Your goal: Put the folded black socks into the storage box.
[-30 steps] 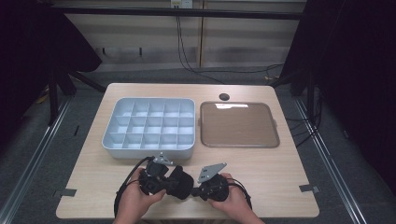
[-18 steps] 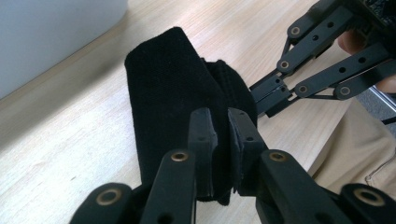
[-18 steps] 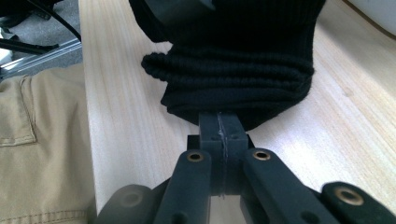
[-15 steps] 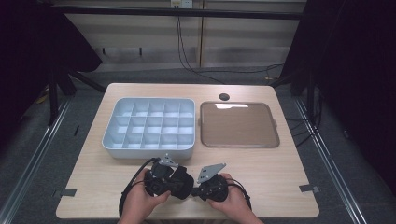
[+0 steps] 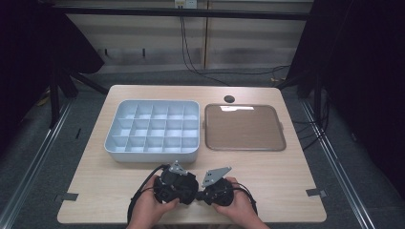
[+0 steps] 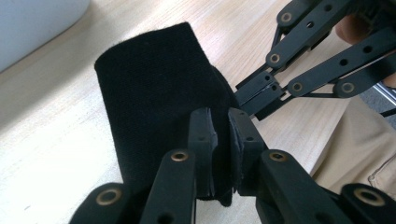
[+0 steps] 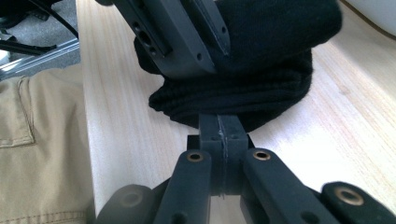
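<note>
A black knitted cloth (image 6: 154, 93), perhaps a sock, lies on the light wood table (image 5: 286, 167) near its front edge. Its rolled bulk (image 7: 261, 84) fills the space between both tools. My left gripper (image 6: 223, 135) is shut on a fold of it, with fabric showing between the pads. My right gripper (image 7: 219, 128) is shut on the cloth's lower edge, its jaws pressed tight together. From above, the left gripper (image 5: 179, 183) and the right gripper (image 5: 215, 191) sit tip to tip, a hand on each. The cloth is hidden under them there.
A pale blue tray (image 5: 153, 155) divided into several empty compartments stands behind the grippers at centre left. A flat brown tray (image 5: 244, 128) lies to its right, with a round black cable hole (image 5: 229, 98) beyond it. The person's tan trousers (image 7: 37, 154) are at the table's edge.
My left gripper has edged slightly to the right, closer to the right gripper. The right hand and both trays have stayed put.
</note>
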The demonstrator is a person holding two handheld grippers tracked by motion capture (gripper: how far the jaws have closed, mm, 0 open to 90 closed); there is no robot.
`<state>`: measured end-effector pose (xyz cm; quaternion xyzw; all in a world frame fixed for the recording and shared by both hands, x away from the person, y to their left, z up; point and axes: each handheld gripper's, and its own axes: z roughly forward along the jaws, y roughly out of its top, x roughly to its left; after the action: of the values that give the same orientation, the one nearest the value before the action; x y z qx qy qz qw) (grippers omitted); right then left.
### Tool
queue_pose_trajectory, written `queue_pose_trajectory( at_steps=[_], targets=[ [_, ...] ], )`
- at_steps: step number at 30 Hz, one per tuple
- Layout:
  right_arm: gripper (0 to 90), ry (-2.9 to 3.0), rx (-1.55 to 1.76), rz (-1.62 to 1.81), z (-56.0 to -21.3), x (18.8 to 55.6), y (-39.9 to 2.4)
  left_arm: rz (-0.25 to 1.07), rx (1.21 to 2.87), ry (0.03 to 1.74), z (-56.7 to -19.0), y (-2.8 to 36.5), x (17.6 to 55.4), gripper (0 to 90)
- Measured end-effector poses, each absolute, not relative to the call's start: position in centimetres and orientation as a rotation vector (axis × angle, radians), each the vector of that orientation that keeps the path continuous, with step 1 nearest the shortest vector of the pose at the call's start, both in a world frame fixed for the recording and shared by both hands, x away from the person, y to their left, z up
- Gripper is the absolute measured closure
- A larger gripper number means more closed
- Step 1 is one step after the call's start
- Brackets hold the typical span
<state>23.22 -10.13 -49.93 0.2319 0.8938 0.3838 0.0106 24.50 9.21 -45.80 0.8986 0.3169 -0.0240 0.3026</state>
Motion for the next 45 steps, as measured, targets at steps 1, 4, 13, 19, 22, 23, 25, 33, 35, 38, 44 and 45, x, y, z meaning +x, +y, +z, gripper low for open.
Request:
queue_pose_trajectory(
  at_steps=[1,4,13,19,22,23,25,33,35,38,44,45],
  targets=[
    [90.0,2.787,0.725,1.189,-49.9,23.2,-10.2,-0.066,2.381,0.842,-45.9,9.2,24.5,80.9],
    [90.0,2.785,0.730,1.182,-49.9,23.3,-10.3,-0.057,2.378,0.836,-46.2,9.0,24.4,81.1],
    [90.0,2.763,0.748,1.183,-49.7,23.3,-10.7,-0.003,2.411,0.890,-46.1,9.7,24.6,82.0],
    [90.0,2.749,0.743,1.196,-49.6,23.3,-10.8,0.010,2.414,0.968,-45.9,11.4,25.4,82.1],
    [89.4,2.753,0.754,1.191,-49.6,23.3,-10.8,0.006,2.430,0.957,-46.1,11.2,25.4,82.2],
    [88.8,2.751,0.764,1.187,-49.6,23.3,-10.8,0.019,2.429,0.957,-46.1,11.2,25.3,82.2],
    [88.9,2.750,0.769,1.185,-49.7,23.3,-10.8,0.034,2.432,0.949,-46.2,11.2,25.1,82.2],
    [88.9,2.738,0.757,1.191,-49.6,23.4,-10.8,0.027,2.425,0.958,-46.1,11.1,25.0,81.6],
    [88.9,2.734,0.753,1.193,-49.6,23.4,-10.7,0.007,2.431,0.945,-46.1,11.1,24.8,81.6],
    [89.1,2.738,0.748,1.191,-49.7,23.5,-10.7,-0.014,2.420,0.952,-46.1,11.1,24.9,81.7],
    [89.4,2.747,0.735,1.193,-49.7,23.6,-10.1,-0.010,2.397,0.943,-46.5,11.2,24.6,82.2],
    [89.4,2.751,0.733,1.194,-49.8,23.6,-10.0,-0.010,2.397,0.943,-46.5,11.2,24.6,82.2]
  ],
)
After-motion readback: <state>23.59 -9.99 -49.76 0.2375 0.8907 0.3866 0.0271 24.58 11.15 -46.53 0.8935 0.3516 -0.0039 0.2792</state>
